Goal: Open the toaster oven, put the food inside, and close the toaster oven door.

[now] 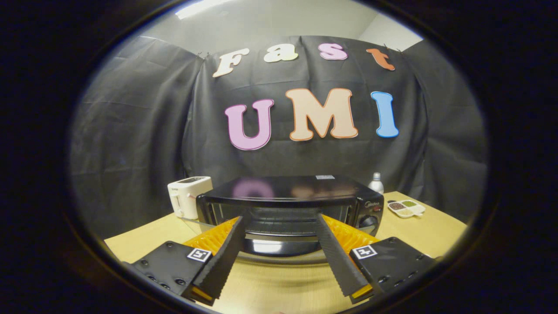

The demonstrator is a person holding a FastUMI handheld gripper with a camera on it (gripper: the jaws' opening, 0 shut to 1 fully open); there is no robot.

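A black toaster oven [290,192] stands on the wooden table [279,283] just ahead of me. Its glass door [279,249] is folded down toward me, and the wire rack [279,220] inside shows through the opening. My gripper [281,217] is open, fingers spread wide, with the tips at the oven's mouth above the lowered door. Nothing is between the fingers. I cannot make out any food on the rack from here.
A white pop-up toaster [188,196] stands left of the oven. To the oven's right, a white divided dish [406,208] holds grains, and a bottle [376,182] stands behind the oven's right corner. The oven's knobs [369,214] are on its right front.
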